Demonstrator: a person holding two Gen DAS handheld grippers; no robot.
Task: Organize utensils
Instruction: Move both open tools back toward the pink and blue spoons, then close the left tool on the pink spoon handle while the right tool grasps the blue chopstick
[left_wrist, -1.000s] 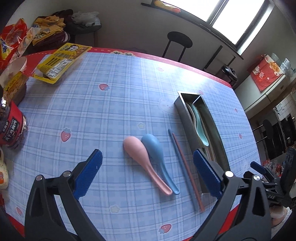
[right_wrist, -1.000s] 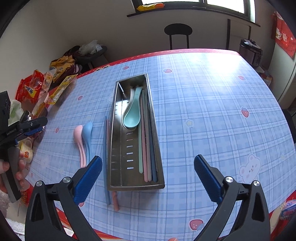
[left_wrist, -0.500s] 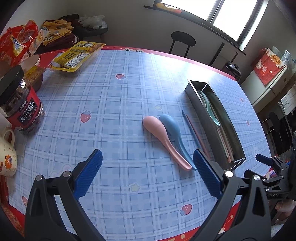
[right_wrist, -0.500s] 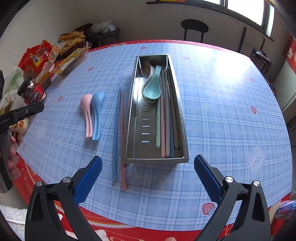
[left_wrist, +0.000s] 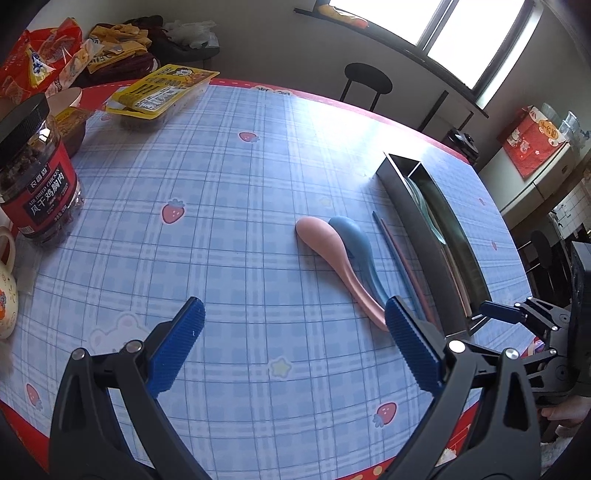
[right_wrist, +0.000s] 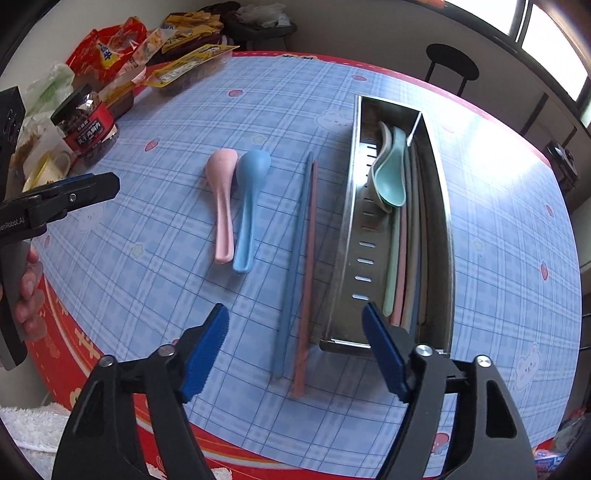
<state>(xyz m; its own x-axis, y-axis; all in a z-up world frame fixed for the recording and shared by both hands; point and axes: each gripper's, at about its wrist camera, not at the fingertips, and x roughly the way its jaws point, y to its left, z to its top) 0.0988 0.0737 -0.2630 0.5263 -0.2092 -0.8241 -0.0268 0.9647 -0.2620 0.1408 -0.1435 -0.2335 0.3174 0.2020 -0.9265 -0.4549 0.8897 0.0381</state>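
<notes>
A pink spoon (right_wrist: 222, 206) and a blue spoon (right_wrist: 248, 210) lie side by side on the blue plaid tablecloth, bowls away from me. A blue chopstick (right_wrist: 293, 258) and a pink chopstick (right_wrist: 307, 273) lie beside the steel utensil tray (right_wrist: 343, 236). The tray holds a mint spoon (right_wrist: 389, 177) and several sticks. My right gripper (right_wrist: 295, 354) is open and empty, above the near ends of the two chopsticks. My left gripper (left_wrist: 295, 347) is open and empty, near the pink spoon's (left_wrist: 332, 258) handle, with the blue spoon (left_wrist: 356, 247) and tray (left_wrist: 424, 229) to its right.
A red-labelled jar (left_wrist: 37, 184), a mug (left_wrist: 5, 295) and snack packets (left_wrist: 162, 92) stand along the table's left edge. A black stool (left_wrist: 365, 79) stands behind the table. The red table edge (right_wrist: 258, 439) runs just below my right gripper.
Both grippers have swung left and drawn back. The right gripper now sits over the loose chopsticks instead of the tray. The left gripper's view now takes in the jar. Nothing on the table moved.
</notes>
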